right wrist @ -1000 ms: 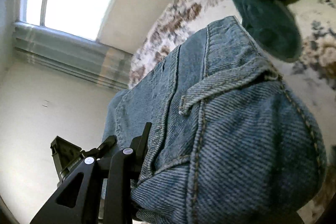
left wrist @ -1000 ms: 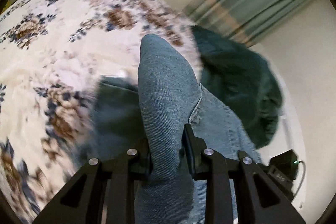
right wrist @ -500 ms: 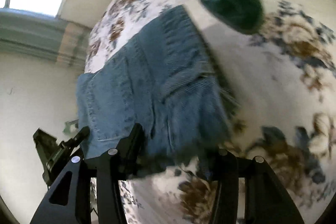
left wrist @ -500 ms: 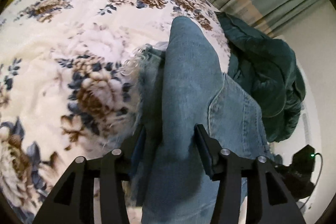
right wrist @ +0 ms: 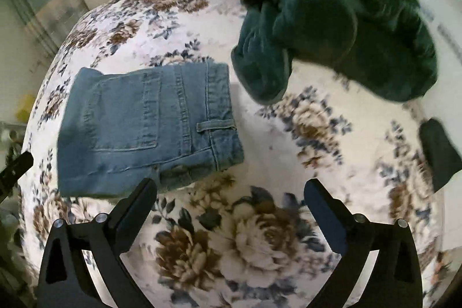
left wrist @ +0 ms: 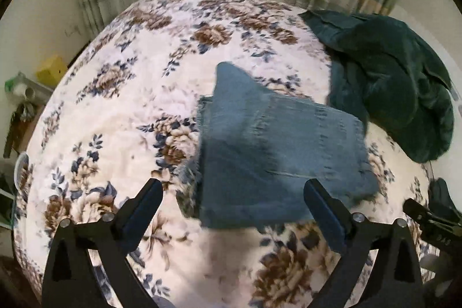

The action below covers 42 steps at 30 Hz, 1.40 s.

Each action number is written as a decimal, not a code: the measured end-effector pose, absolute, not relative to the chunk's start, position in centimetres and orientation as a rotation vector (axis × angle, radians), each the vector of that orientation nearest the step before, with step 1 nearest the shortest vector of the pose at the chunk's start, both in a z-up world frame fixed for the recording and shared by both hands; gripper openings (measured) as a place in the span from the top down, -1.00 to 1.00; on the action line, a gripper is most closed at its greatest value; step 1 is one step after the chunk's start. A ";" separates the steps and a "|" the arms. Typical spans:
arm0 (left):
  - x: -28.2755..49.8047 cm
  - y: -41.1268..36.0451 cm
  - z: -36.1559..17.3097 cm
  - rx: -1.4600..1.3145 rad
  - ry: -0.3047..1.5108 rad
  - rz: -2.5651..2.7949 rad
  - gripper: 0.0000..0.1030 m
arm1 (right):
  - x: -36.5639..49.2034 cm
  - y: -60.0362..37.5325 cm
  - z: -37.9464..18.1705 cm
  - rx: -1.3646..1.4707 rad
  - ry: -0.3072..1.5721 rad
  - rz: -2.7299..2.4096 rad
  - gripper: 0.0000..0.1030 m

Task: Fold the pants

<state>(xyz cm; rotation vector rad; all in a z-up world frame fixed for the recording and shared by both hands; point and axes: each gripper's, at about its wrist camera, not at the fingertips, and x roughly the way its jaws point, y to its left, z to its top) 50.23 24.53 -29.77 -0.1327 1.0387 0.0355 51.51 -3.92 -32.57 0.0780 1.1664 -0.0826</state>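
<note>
Folded jeans (right wrist: 150,129) on floral bedspread (right wrist: 260,235), ahead of both spread claws

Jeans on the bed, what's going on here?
A person with a handheld gripper in each hand is folding pants. The jeans lie folded into a compact stack on the floral blanket, back pocket and belt loop up. Both the left gripper and right gripper are open and hold nothing. A crumpled dark green garment sits beside the jeans, apart from them.
</note>
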 end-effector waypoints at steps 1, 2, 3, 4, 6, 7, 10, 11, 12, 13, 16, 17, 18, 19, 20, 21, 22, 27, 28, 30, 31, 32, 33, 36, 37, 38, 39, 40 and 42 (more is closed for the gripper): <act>49.6 24.1 -29.0 -0.122 1.037 0.039 -0.94 | 50.8 -3.7 -31.6 0.063 1.156 -0.082 -1.00; 49.0 23.6 -28.3 -0.115 1.035 0.039 -0.94 | 49.9 -3.7 -30.4 0.057 1.145 -0.077 -1.00; 48.3 23.2 -27.5 -0.112 1.033 0.034 -0.94 | 49.2 -3.6 -29.3 0.056 1.136 -0.077 -1.00; 47.4 22.7 -26.4 -0.106 1.028 0.037 -0.94 | 48.4 -3.7 -28.2 0.056 1.127 -0.077 -1.00; 45.8 22.1 -24.6 -0.103 1.013 0.037 -0.94 | 46.6 -3.8 -26.1 0.061 1.108 -0.068 -1.00; 44.9 21.7 -23.5 -0.100 1.003 0.037 -0.94 | 45.5 -4.0 -24.7 0.060 1.096 -0.065 -1.00; 41.8 20.5 -20.0 -0.088 0.958 0.042 -0.94 | 42.2 -4.2 -20.9 0.057 1.055 -0.050 -1.00; 40.6 20.1 -18.9 -0.082 0.944 0.045 -0.94 | 41.0 -4.3 -19.6 0.051 1.039 -0.044 -1.00; 39.8 19.8 -18.1 -0.076 0.934 0.051 -0.94 | 39.6 -4.4 -18.1 0.040 1.018 -0.037 -1.00; 38.4 19.3 -16.8 -0.067 0.918 0.064 -0.94 | 38.4 -4.5 -16.8 0.036 1.001 -0.031 -1.00; 34.9 18.3 -14.1 -0.061 0.879 0.075 -0.94 | 34.4 -4.8 -12.8 0.015 0.948 -0.002 -1.00; 33.9 18.0 -13.4 -0.060 0.869 0.080 -0.94 | 33.1 -4.9 -11.6 0.008 0.932 0.005 -1.00; 32.8 17.7 -12.6 -0.058 0.859 0.085 -0.94 | 31.4 -5.1 -10.0 0.002 0.913 0.017 -1.00; 31.6 17.4 -11.8 -0.058 0.848 0.092 -0.94 | 30.2 -5.3 -9.0 -0.002 0.900 0.025 -1.00; 30.2 17.1 -10.9 -0.060 0.837 0.095 -0.94 | 29.1 -5.4 -8.0 -0.007 0.890 0.033 -1.00; 29.3 16.9 -10.3 -0.062 0.830 0.098 -0.94 | 27.6 -5.6 -6.7 -0.010 0.874 0.044 -1.00; 28.1 16.6 -9.5 -0.064 0.819 0.102 -0.94 | 26.4 -5.8 -5.7 -0.015 0.859 0.051 -1.00; 22.9 15.5 -5.8 -0.062 0.768 0.129 -0.94 | 20.2 -6.6 -0.7 -0.040 0.794 0.083 -1.00; 22.0 15.4 -5.1 -0.061 0.756 0.132 -0.94 | 19.1 -6.7 0.2 -0.042 0.780 0.088 -1.00; 20.2 15.4 -3.6 -0.062 0.733 0.135 -0.94 | 16.8 -7.0 2.1 -0.044 0.755 0.091 -1.00; 19.5 15.4 -3.1 -0.064 0.726 0.133 -0.94 | 15.9 -7.1 2.9 -0.044 0.745 0.092 -1.00; 18.9 15.5 -2.6 -0.068 0.719 0.129 -0.94 | 15.1 -7.1 3.6 -0.043 0.736 0.091 -1.00; 18.3 15.5 -2.2 -0.071 0.712 0.128 -0.94 | 14.1 -7.2 4.5 -0.038 0.727 0.092 -1.00; 16.7 15.7 -0.8 -0.056 0.683 0.133 -0.94 | 11.6 -6.9 6.7 -0.036 0.701 0.092 -1.00; 16.2 15.8 -0.3 -0.051 0.675 0.133 -0.94 | 10.8 -6.7 7.4 -0.037 0.694 0.092 -1.00; 15.9 15.9 0.0 -0.047 0.670 0.135 -0.94 | 10.0 -6.5 7.9 -0.036 0.691 0.094 -1.00; 15.4 16.1 0.1 -0.048 0.666 0.137 -0.94 | 9.5 -6.4 8.3 -0.034 0.686 0.096 -1.00; 15.0 16.2 0.4 -0.050 0.661 0.134 -0.94 | 9.0 -6.3 8.7 -0.032 0.680 0.098 -1.00; 14.5 16.6 0.6 -0.051 0.651 0.135 -0.94 | 8.0 -5.9 9.3 -0.042 0.663 0.091 -1.00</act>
